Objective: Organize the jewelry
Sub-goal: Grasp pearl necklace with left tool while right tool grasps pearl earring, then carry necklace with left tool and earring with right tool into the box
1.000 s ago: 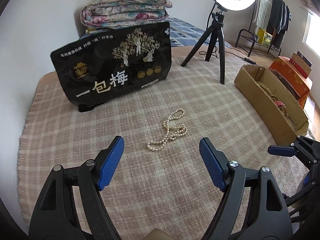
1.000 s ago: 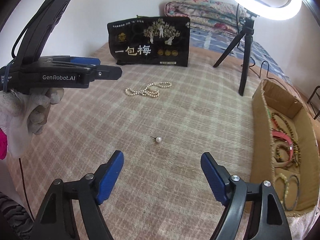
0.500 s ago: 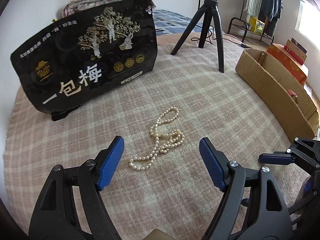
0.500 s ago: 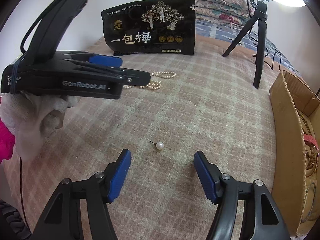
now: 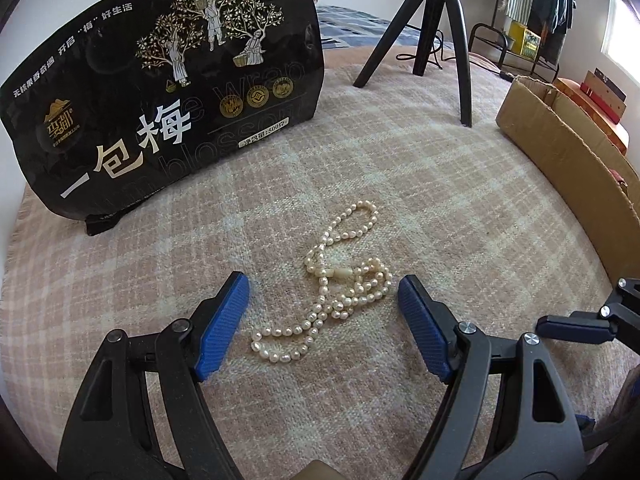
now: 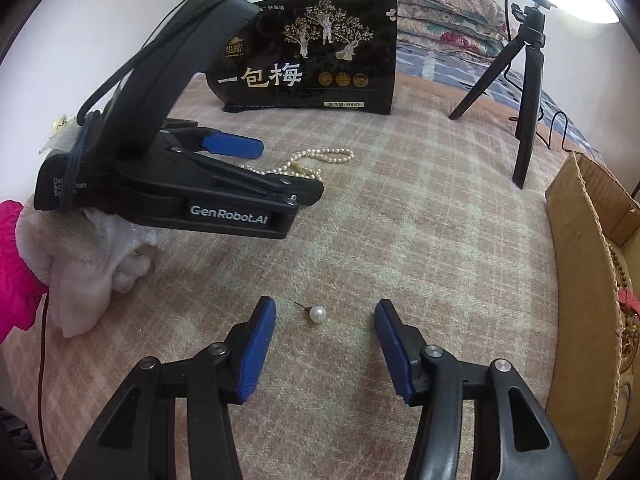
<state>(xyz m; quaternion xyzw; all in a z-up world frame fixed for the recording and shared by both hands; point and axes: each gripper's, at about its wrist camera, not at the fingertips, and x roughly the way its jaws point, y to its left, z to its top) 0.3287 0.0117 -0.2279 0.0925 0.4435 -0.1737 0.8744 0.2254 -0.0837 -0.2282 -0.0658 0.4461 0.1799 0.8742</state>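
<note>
A white pearl necklace (image 5: 340,284) lies coiled on the plaid blanket, between and just ahead of the tips of my open left gripper (image 5: 323,292). It also shows in the right wrist view (image 6: 316,160), partly behind the left gripper body (image 6: 180,184). A single pearl stud earring (image 6: 317,313) lies on the blanket between the blue pads of my open right gripper (image 6: 325,318). The right gripper's tip (image 5: 576,324) shows at the right edge of the left wrist view. Neither gripper holds anything.
A cardboard box (image 6: 584,280) with bead bracelets stands at the right; it also shows in the left wrist view (image 5: 568,160). A black snack bag (image 5: 160,92) stands at the back. A ring-light tripod (image 6: 520,92) stands at back right. A folded quilt (image 6: 436,4) lies behind.
Both grippers moved forward and down. The left one closed in on the pearl necklace. The right one now has the earring between its pads, and its jaws narrowed a little.
</note>
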